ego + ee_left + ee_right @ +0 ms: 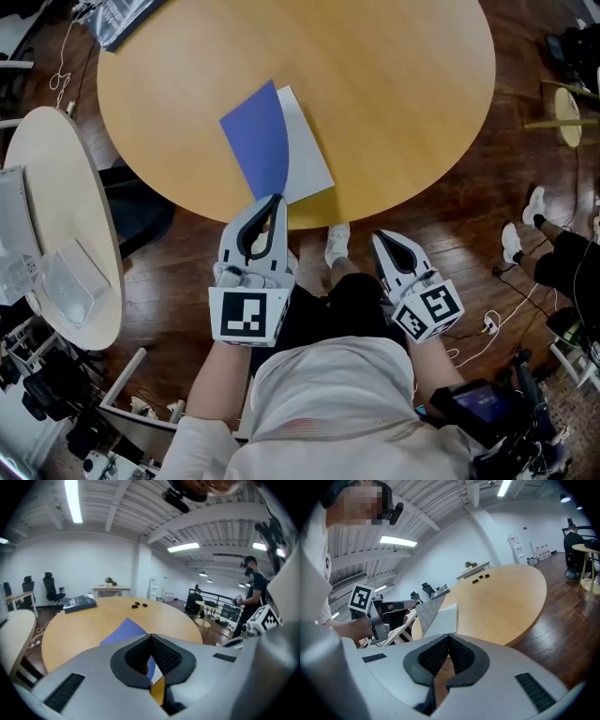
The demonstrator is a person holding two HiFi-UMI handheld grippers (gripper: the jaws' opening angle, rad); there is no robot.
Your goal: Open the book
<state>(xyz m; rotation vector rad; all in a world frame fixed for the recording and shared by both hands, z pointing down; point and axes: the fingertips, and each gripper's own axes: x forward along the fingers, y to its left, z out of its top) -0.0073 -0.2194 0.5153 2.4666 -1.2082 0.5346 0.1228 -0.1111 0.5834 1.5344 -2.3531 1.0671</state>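
Head view: cover (255, 141) pinched
Left gripper (274, 199) clamps the book (307, 155) by its cover; right gripper (378, 236) closed on nothing.

The book (305, 155) lies on the tabletop (403, 103), close to its near edge. The left tool (275, 199) meets the book's near corner. The right tool (380, 237) sits rightward, off the tabletop, above the floor (469, 202).

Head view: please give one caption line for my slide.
Left claw holds the blue cover raised off the white page on the round table; right claw shut, empty.
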